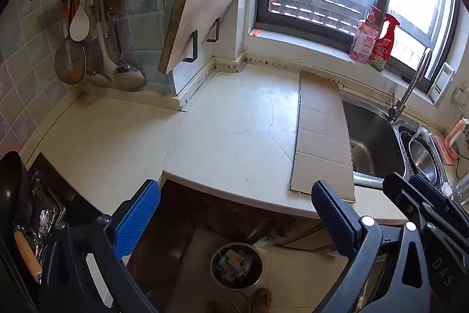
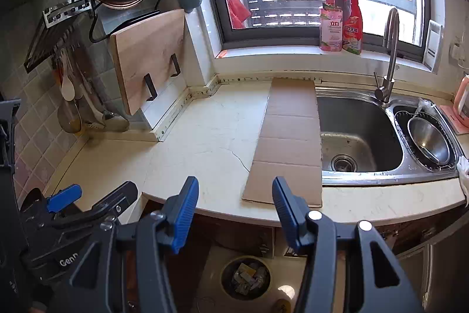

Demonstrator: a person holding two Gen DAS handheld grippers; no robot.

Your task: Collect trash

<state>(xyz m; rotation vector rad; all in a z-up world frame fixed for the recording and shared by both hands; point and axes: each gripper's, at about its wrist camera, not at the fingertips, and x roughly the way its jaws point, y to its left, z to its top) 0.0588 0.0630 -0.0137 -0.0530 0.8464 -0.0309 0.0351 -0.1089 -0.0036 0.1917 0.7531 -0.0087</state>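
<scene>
Beside the sink (image 2: 360, 134), cardboard (image 2: 288, 143) on countertop (image 2: 202, 137)

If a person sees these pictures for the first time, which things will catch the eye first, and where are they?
First, the two pairs of blue-padded tongs, left and right, both open and empty, above the counter's front edge. Next, the flattened cardboard lying on the counter beside the steel sink. Below, on the floor, stands a round bin with trash in it.

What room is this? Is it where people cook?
Yes, it looks like a home kitchen: a steel sink with a tap, a cutting board on the wall, and ladles hanging from hooks.
</scene>
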